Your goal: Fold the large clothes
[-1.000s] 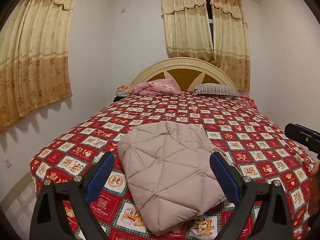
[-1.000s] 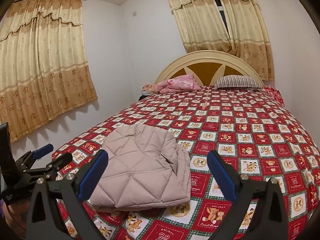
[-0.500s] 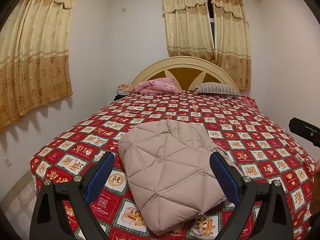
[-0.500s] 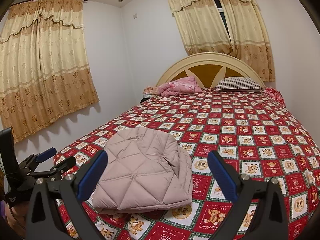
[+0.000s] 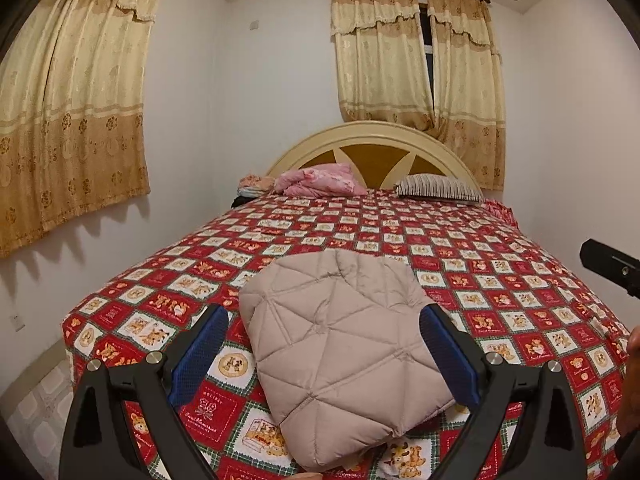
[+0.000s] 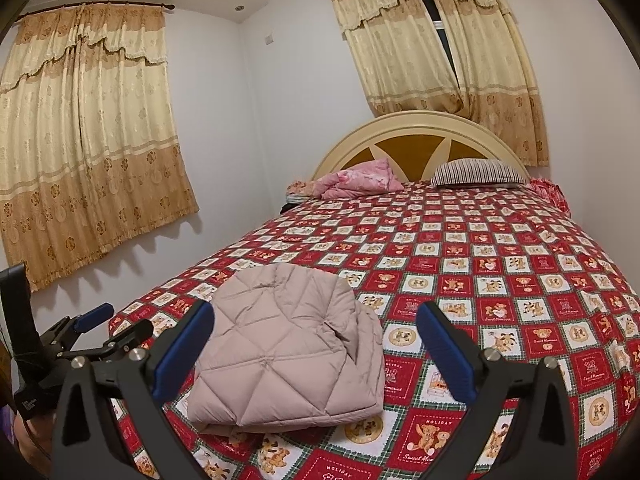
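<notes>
Far off to the left of the left gripper (image 5: pixel 322 354): gold curtains (image 5: pixel 76 128) over a white wall. Jaws spread wide, blue pads (image 5: pixel 198 354) empty, held above the near edge of the bed (image 5: pixel 500 264) and aimed down its length. Directly ahead and between the fingers: the quilted jacket (image 5: pixel 340 356), beige-pink, lying flat as a compact padded packet on the red bear-print bedspread, touched by nothing. Probably parked near the foot so both tools could reach across it without leaning. Beyond it, well away by the headboard (image 5: pixel 372 144): a pink bundle (image 5: pixel 320 178) and a striped pillow (image 5: pixel 440 188). At the right rim of this view, a dark tip of the other tool.

Right gripper (image 6: pixel 314 350) likewise parted wide and gripping nothing, raised clear of the cloth. Jacket (image 6: pixel 284 352) ahead and toward its left finger, layered edges showing at the near side, a looser flap bulging on the side nearest the gap. Judged from that neat stack: folding largely done, tools pulled back to leave it undisturbed. Possible risk: puffy filling springing the top layer open; a light press along that flap perhaps worthwhile.
</notes>
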The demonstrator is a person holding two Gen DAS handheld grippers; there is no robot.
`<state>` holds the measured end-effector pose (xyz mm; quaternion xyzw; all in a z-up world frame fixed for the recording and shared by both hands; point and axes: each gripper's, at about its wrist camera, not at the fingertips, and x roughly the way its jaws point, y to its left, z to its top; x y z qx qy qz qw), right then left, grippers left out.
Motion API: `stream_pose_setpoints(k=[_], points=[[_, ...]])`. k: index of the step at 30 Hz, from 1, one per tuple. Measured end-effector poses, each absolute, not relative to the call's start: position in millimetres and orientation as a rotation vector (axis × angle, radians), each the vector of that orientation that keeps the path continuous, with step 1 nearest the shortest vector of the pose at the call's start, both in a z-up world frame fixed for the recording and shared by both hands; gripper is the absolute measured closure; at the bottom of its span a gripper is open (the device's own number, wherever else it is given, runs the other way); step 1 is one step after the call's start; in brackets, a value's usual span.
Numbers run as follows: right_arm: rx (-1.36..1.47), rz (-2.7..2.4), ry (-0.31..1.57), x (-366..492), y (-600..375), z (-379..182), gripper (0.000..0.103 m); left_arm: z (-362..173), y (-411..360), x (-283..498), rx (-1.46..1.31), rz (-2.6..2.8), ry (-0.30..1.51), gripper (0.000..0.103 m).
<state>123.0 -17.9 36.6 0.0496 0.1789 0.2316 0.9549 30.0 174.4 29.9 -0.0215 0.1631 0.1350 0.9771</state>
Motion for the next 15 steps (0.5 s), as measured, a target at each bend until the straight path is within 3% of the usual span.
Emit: stream_pose_setpoints(k=[15], points=[[0.096,0.483,0.338,112.5,-16.8,30.6,0.0,36.5,170.0,26.0,-0.01,0.303,0.28,0.002]])
